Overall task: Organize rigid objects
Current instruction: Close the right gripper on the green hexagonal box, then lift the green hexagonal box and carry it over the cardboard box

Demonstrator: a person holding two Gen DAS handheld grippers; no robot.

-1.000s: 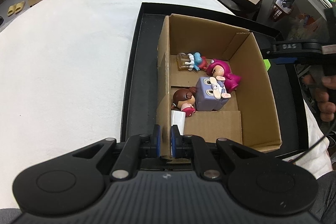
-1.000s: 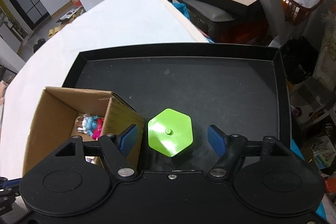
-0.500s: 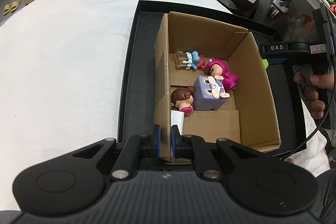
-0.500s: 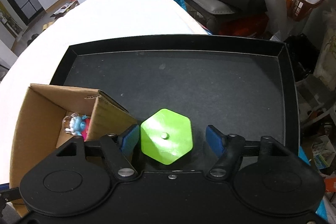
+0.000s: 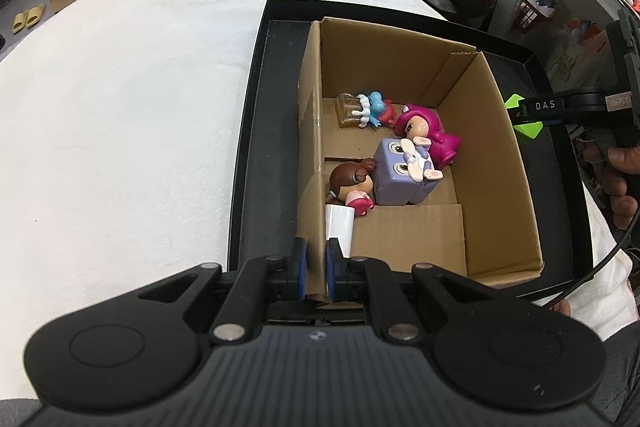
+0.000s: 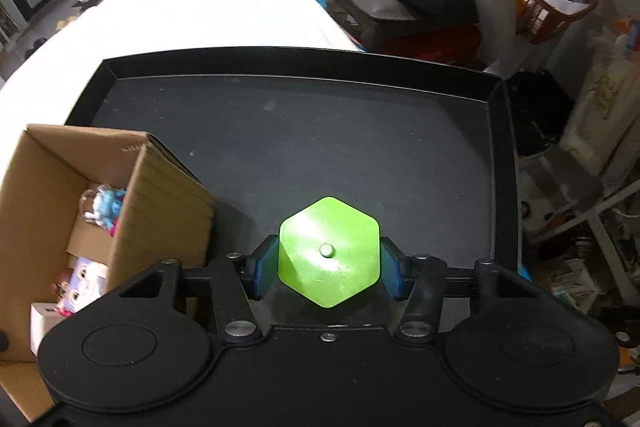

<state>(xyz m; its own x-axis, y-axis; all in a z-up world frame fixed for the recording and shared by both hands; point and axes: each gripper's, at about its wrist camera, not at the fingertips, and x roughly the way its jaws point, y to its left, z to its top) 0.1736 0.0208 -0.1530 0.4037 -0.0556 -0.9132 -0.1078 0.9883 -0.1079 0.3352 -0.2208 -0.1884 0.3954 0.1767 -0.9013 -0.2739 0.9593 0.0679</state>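
Green hexagonal block (image 6: 329, 251) sits on the floor of a black tray (image 6: 296, 131), just to the right of an open cardboard box (image 6: 160, 195). My right tongs (image 6: 329, 269) straddle the block, one blue pad (image 6: 265, 266) at its left side and one at its right. The jaws are closing; whether the pads already press on the block I cannot tell, though they look to be at its edges.

My left tongs (image 5: 316, 273) are clamped narrow on the near left wall of the cardboard box, one blue pad outside the wall and one inside. The box stands inside the tray, which rests on a bench (image 5: 120, 99) covered in white cloth.

Inside the box lie several toys: a pink-haired doll (image 5: 424, 133), a purple cube with eyes (image 5: 400, 175), a brown-haired doll (image 5: 354, 185) beside a small white block (image 5: 339, 223), and a small blue figure (image 5: 374, 107) near the far wall.

In the left view, my right hand (image 5: 618, 183) shows at the right edge, gripping the handle of the right tongs.
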